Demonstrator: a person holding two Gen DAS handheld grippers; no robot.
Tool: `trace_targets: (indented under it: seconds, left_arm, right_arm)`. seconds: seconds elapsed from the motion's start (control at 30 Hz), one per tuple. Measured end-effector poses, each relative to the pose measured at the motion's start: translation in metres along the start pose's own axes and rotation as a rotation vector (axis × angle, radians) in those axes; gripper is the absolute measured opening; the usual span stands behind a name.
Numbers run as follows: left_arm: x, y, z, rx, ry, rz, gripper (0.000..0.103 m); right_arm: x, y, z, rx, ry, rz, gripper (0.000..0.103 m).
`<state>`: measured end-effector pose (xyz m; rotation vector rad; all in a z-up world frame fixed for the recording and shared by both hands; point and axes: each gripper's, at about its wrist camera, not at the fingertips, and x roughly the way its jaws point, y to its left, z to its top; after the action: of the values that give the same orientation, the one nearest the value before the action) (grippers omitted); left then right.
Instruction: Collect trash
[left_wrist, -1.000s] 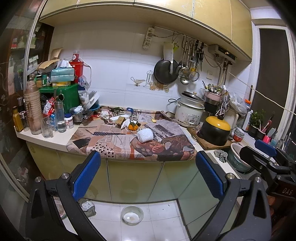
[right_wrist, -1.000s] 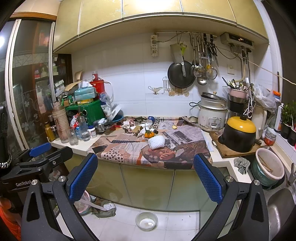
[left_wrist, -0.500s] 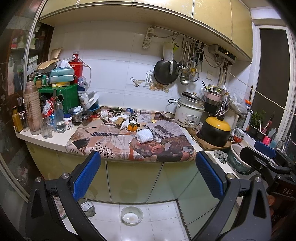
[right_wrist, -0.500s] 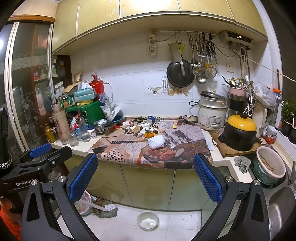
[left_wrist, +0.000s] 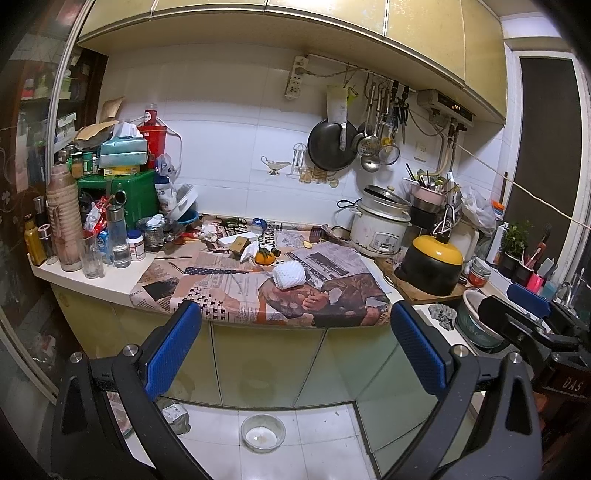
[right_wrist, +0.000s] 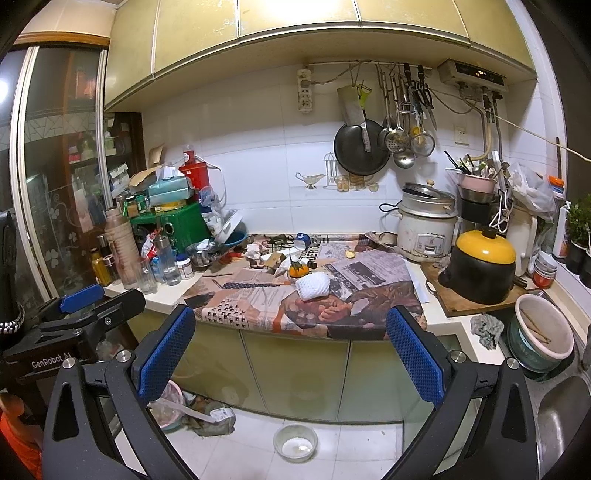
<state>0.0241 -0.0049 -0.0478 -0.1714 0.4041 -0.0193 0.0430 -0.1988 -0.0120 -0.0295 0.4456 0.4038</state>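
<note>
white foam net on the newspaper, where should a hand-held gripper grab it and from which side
Grip the white foam net across its narrow width, near the middle, coming down from above and the front counter edge. It lies flat and alone on the newspaper, soft and squashable, with the orange just behind it, so a front approach probably avoids the clutter. Both hand-held grippers are open and back from the counter.

A cramped home kitchen is being shown: a frying pan (right_wrist: 360, 149) and ladles (right_wrist: 398, 138) are hanging on the tiled wall, and a rice cooker (right_wrist: 426, 229) is standing on the newspaper-covered counter (right_wrist: 258, 299).
</note>
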Motion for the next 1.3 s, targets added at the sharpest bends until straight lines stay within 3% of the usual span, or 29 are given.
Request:
trace_targets:
  seconds: [0.27, 0.6, 1.07, 1.3]
  left_arm:
    - [0.027, -0.005, 0.019, -0.008, 0.001, 0.019, 0.103]
    - [0.100, 0.016, 0.042, 0.001, 0.012, 0.044, 0.103]
    - [0.290, 0.080, 0.107, 0.019, 0.106, -0.008, 0.103]
    - [0.375, 0.102, 0.107, 0.029, 0.195, 0.034, 0.096]
  right_arm:
    - [0.015, -0.012, 0.005, 0.005, 0.008, -0.010, 0.103]
    - [0.078, -0.030, 0.023, 0.039, 0.039, -0.045, 0.103]
    - [0.218, -0.045, 0.065, 0.068, 0.111, -0.170, 0.103]
    - [0.294, -0.065, 0.062, 0.112, 0.206, -0.194, 0.103]
